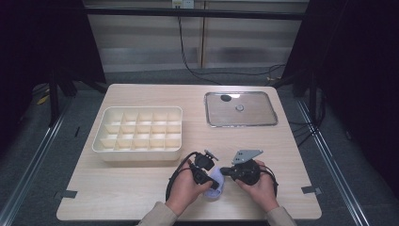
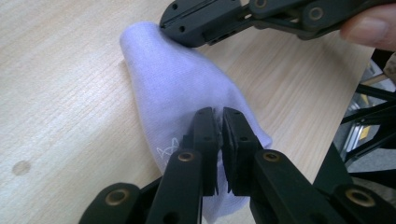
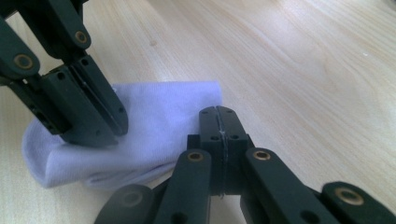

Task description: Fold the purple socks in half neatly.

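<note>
My left gripper (image 2: 218, 116) and right gripper (image 3: 217, 114) both pinch the pale lilac sock (image 2: 177, 88) at the table's (image 1: 141, 188) near edge. Behind it the compartment box (image 1: 137, 133) appears empty; the metal tray (image 1: 241, 108) holds a small round thing.

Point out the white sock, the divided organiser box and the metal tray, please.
white sock (image 2: 177, 84), left gripper view, on the knitted middle of the fabric.
divided organiser box (image 1: 136, 153), high view, on its near outer wall.
metal tray (image 1: 241, 124), high view, on its near rim.
</note>
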Action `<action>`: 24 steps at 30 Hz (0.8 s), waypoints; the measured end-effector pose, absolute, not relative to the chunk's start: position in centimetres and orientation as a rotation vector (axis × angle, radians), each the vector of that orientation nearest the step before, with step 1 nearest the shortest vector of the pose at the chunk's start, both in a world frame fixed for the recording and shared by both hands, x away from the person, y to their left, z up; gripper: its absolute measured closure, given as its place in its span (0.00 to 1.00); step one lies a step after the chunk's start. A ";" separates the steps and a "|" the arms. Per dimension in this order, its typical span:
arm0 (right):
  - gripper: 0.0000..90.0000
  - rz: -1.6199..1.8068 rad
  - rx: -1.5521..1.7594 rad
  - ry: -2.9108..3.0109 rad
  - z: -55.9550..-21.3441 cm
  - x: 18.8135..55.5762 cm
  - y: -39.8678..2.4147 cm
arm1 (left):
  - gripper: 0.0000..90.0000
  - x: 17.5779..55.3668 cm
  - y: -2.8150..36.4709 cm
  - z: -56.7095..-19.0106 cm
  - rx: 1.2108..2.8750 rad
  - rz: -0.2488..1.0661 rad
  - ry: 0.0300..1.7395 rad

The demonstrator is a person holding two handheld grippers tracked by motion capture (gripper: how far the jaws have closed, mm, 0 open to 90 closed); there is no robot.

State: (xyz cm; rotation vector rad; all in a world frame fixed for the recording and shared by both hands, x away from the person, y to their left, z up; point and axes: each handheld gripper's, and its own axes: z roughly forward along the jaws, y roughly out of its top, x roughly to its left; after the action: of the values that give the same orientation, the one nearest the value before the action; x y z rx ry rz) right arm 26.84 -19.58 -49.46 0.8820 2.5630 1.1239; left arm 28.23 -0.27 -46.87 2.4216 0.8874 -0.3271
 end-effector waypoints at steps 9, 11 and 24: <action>1.00 1.152 0.884 2.541 -48.9 26.1 -20.7 | 0.87 29.1 0.7 -46.6 2.407 -0.327 0.914; 1.00 1.149 0.880 2.540 -48.8 25.8 -20.8 | 0.86 29.2 0.9 -46.5 2.403 -0.331 0.923; 0.99 1.127 0.888 2.552 -49.3 24.9 -21.5 | 0.71 30.7 2.6 -44.7 2.303 -0.359 0.972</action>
State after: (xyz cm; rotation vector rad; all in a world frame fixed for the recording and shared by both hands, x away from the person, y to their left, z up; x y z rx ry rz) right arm 24.88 -21.48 -49.27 0.8884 2.5525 1.1273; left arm 30.66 2.59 -44.69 2.3031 0.9724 -0.3591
